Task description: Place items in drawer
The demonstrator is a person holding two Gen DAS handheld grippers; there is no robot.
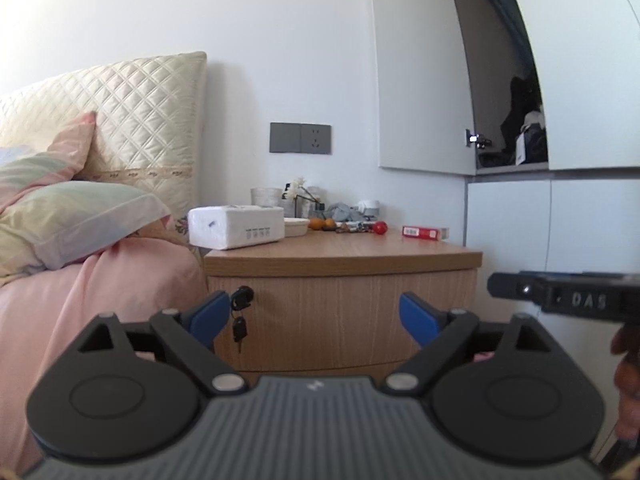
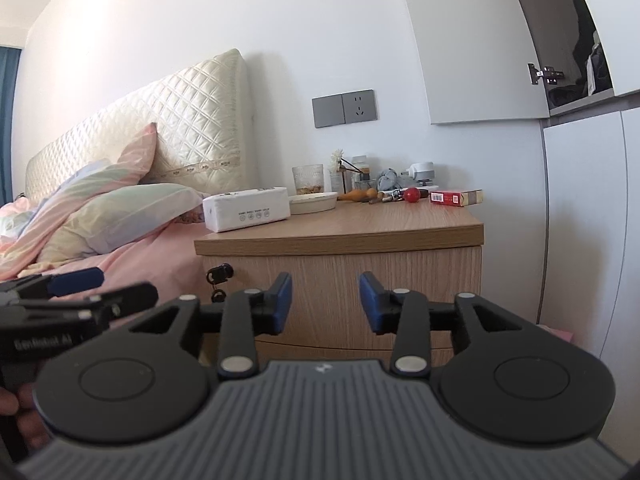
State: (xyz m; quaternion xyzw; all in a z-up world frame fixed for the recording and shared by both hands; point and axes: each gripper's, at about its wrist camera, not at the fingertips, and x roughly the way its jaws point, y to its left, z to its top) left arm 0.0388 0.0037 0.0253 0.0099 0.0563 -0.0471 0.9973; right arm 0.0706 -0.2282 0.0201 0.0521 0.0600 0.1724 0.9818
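A wooden nightstand (image 1: 344, 256) (image 2: 340, 236) stands beside the bed, and its top drawer front (image 1: 340, 320) (image 2: 344, 280) is closed, with keys (image 1: 240, 312) (image 2: 218, 280) hanging from a lock at its left. On top lie a white tissue pack (image 1: 236, 226) (image 2: 246, 208), a red cigarette box (image 1: 424, 233) (image 2: 456, 197), a red ball (image 1: 380, 227) (image 2: 412, 194), a shallow bowl (image 2: 313, 202) and small clutter. My left gripper (image 1: 316, 316) is open in front of the drawer, holding nothing. My right gripper (image 2: 325, 304) is open too, short of the drawer front.
A bed with pink cover (image 1: 80, 304) and pillows (image 1: 72, 220) lies to the left. White wardrobe doors (image 1: 560, 220) rise at right, one upper door ajar. A grey wall socket (image 1: 300, 138) sits above the nightstand. A hand (image 1: 628, 380) holds the other gripper.
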